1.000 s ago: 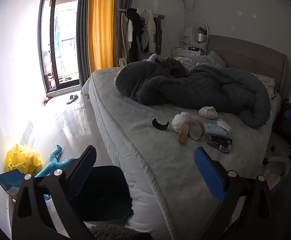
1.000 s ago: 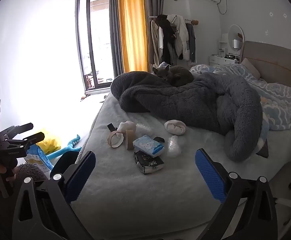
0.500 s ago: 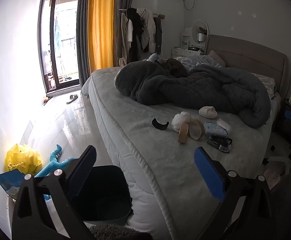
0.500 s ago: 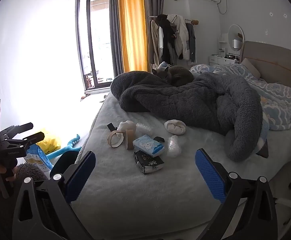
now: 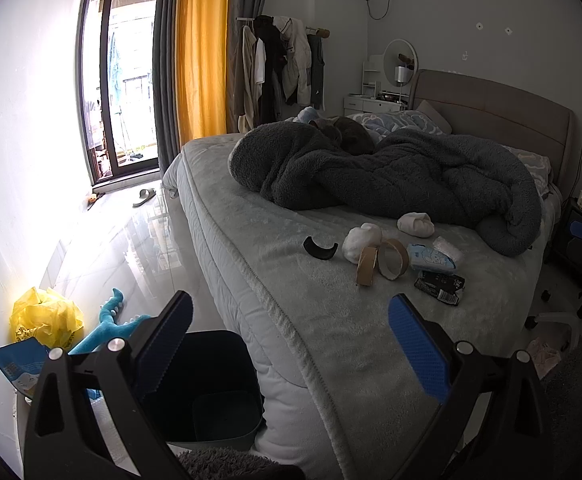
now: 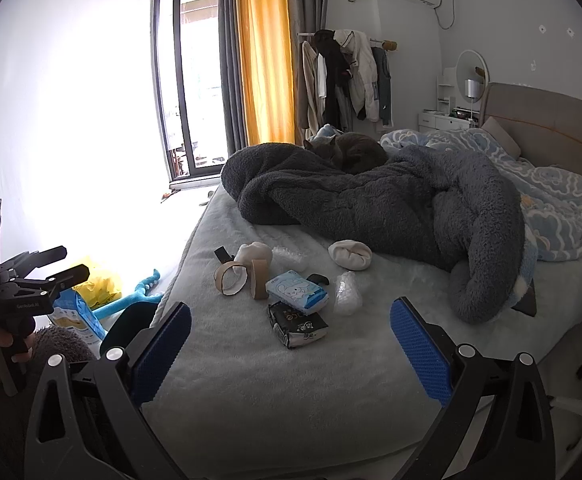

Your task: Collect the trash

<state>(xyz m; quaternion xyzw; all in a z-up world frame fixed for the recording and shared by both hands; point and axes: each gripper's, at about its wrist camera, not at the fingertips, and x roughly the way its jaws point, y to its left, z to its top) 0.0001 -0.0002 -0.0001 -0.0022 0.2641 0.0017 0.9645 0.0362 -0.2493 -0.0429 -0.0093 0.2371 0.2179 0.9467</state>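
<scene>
Plenty of bare bed (image 6: 275, 392) between the trash pile (image 6: 287, 292) and the near edge. My left hand-held gripper (image 5: 289, 344) and right hand-held gripper (image 6: 291, 346) are both spread wide, holding nothing.

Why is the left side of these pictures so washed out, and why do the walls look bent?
Right wrist view: daylight from the window blows the left wall to plain white. Left wrist view: the same light glares off the glossy floor. Both views: the fisheye lens curves straight edges, such as the bed, and darkens the corners. The trash on the bed stays sharp.
</scene>
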